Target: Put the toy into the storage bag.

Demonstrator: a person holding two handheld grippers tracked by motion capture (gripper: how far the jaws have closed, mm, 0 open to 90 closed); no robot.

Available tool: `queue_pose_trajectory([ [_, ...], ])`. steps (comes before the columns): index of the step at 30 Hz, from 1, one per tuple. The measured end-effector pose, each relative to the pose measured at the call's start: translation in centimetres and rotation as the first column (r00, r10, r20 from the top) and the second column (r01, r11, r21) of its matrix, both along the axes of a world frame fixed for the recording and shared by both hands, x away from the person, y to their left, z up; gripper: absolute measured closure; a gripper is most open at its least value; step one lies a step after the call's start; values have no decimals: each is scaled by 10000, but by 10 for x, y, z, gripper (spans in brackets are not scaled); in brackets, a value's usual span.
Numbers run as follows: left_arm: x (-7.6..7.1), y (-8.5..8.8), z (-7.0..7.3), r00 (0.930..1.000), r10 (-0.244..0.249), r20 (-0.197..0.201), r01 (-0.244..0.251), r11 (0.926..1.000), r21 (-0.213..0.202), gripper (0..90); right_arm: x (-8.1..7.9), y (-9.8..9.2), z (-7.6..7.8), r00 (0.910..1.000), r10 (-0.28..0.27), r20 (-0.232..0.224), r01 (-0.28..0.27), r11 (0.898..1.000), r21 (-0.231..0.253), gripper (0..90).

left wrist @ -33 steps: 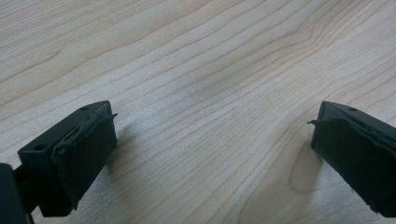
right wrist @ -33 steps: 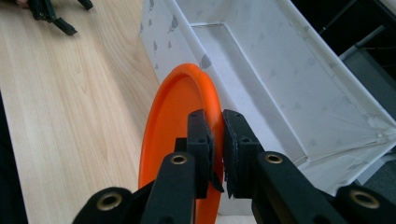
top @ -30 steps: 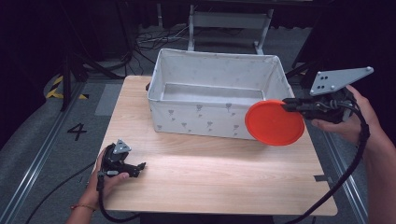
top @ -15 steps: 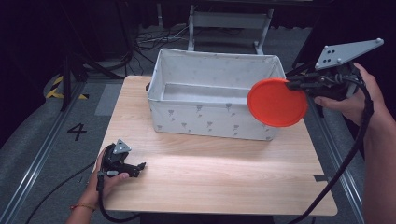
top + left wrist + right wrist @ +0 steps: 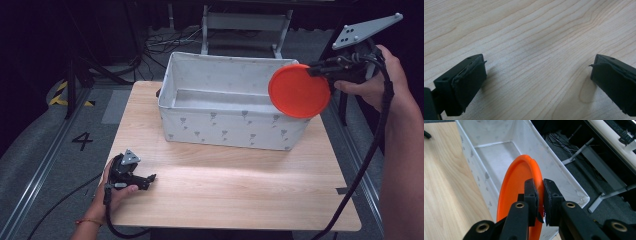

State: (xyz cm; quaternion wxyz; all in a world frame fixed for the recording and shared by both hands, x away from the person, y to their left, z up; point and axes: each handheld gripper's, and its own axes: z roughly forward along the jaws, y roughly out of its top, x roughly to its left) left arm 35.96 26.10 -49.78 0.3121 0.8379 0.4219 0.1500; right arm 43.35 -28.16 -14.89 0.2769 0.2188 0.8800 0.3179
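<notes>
orange disc (image 5: 299, 91) in right tongs (image 5: 315, 71), above bin (image 5: 225, 127)

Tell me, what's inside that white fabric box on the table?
The white fabric box looks empty: its pale floor and walls show bare. The orange plate, pinched by the right gripper, covers the box's right end in the high view.
</notes>
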Motion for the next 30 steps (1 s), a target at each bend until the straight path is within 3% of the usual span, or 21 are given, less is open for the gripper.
queue_pose_trajectory([
  [7, 0, 0, 0, 10000, -1, -3, 1, 10000, 3, 5, 18, 6, 5, 9995, -219, 222, 220, 9997, -44, 822],
  [11, 0, 0, 0, 10000, 14, -23, -15, 10000, -37, 5, 30, 10, 4, 9997, -226, 113, 228, 9995, -197, 822],
  [17, 0, 0, 0, 10000, -2, -3, 2, 10000, 1, 5, 52, 17, -10, 9993, -350, -96, 344, 9978, -567, 821],
  [20, 0, 0, 0, 10000, 4, -1, -4, 10000, -3, 5, 56, 17, -15, 9994, -281, -184, 276, 9991, -307, 821],
  [21, 0, 0, 0, 10000, 4, 0, -4, 10000, -5, 5, 62, 16, -23, 9991, -199, -377, 191, 9996, -206, 822],
  [30, 0, 0, 0, 10000, 1, -3, -1, 10000, 0, 5, 77, 16, -50, 9972, -248, -710, 237, 9996, -169, 822],
])
